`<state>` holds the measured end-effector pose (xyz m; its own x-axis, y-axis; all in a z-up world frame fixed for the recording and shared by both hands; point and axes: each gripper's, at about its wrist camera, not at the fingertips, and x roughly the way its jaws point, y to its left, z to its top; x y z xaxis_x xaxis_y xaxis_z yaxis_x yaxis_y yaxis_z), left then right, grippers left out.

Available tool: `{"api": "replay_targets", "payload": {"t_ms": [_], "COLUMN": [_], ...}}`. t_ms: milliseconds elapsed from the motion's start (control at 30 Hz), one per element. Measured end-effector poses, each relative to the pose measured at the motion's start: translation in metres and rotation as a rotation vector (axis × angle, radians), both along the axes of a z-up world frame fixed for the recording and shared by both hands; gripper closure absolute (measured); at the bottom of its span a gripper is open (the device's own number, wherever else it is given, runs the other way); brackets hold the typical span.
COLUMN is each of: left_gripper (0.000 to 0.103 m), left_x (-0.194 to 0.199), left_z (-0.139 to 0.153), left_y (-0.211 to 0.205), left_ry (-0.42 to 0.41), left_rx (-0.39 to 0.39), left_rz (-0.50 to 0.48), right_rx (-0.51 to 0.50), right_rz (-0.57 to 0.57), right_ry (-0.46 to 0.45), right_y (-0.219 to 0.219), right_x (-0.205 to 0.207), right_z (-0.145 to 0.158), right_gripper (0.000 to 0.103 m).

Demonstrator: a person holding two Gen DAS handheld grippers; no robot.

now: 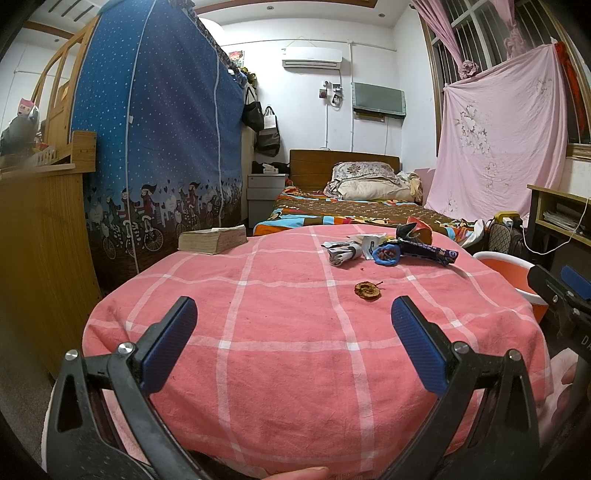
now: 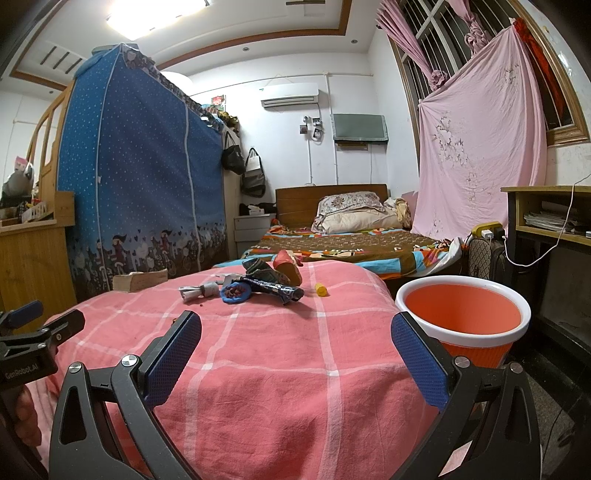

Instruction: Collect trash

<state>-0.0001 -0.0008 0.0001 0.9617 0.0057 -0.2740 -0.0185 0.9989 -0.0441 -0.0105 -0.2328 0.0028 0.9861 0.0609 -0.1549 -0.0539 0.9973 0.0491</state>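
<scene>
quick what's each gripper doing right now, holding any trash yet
Left gripper: tongs open, holding nothing, above the pink checked cloth.
Right gripper: tongs open, holding nothing.

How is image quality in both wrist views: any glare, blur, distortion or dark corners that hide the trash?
Left wrist view: strong fisheye bending, dark vignetted corners, even light; the dried brown fruit slice and crumpled wrapper pile are sharp on the pink checked cloth. Right wrist view: blown-out ceiling lamp top left, same curvature; the orange bin with white rim is clear, no motion blur.
</scene>
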Motion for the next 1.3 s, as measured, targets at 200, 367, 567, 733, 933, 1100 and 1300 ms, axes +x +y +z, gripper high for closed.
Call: {"api": "replay_targets", "payload": {"t_ms": [200, 367, 567, 733, 933, 1100, 1300], "left_gripper": [0.013, 0.013, 0.013, 0.013, 0.013, 0.013, 0.013], "left_x": [0.0, 0.0, 0.0, 0.0, 0.0, 0.0, 0.0], "left_z": [0.0, -0.0001, 0.0, 0.0, -0.0001, 0.0001, 0.0003], "left_y": [0.0, -0.0001, -0.0001, -0.0002, -0.0003, -0.0002, -0.0005], "left_ry": [0.0, -0.001, -0.001, 0.0, -0.001, -0.001, 0.002], "left_rx": [0.001, 0.001, 0.002, 0.002, 0.003, 0.004, -0.004], "left_rz": [0.001, 0.001, 0.001, 0.001, 0.0, 0.001, 0.002], "right_rx": [0.0, 0.001, 0.002, 0.002, 0.003, 0.005, 0.012], "right_rz": [-0.001, -0.001, 0.0, 0.0, 0.0, 0.001, 0.008], "right_ry": [0.0, 0.0, 0.001, 0.001, 0.001, 0.001, -0.003], "right_y": [0.0, 0.0002, 0.0003, 0.0006, 0.0007, 0.0005, -0.0013], "right_x": [0.0, 0.0002, 0.0004, 0.0006, 0.0008, 0.0009, -0.0018], "right_z": [-0.0001, -0.0001, -0.0003, -0.0002, -0.0002, 0.0001, 0.0019], "right_gripper": [0.0, 0.0, 0.0, 0.0, 0.0, 0.0, 0.0]}}
